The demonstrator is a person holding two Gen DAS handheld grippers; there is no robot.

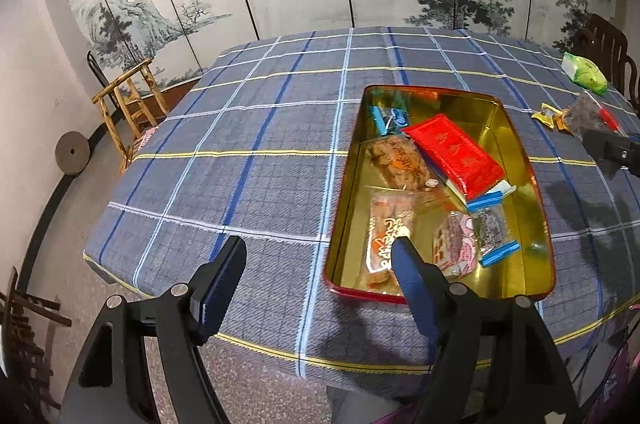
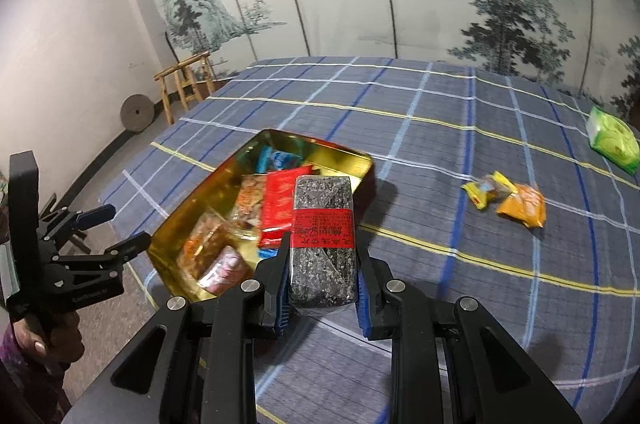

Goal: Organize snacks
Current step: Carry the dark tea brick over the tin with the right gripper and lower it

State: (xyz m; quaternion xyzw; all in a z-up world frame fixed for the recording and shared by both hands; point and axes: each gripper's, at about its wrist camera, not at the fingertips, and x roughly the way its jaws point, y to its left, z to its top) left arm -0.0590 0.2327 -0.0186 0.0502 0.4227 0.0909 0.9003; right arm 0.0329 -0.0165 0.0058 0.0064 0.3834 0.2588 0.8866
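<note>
A gold tin with a red rim (image 1: 532,192) lies on the plaid table and holds several snack packets, among them a red pack (image 1: 454,154). My left gripper (image 1: 320,256) is open and empty, hovering at the tin's near left corner. My right gripper (image 2: 323,248) is shut on a dark speckled snack bar with a red label (image 2: 323,224), held above the table just right of the tin (image 2: 360,160). In the left wrist view the bar (image 1: 590,116) and part of the right gripper show at the far right.
Yellow and orange snack packets (image 2: 506,198) lie on the cloth right of the tin. A green pack (image 2: 612,138) sits at the far right edge. A wooden chair (image 1: 132,104) and a painted folding screen stand beyond the table.
</note>
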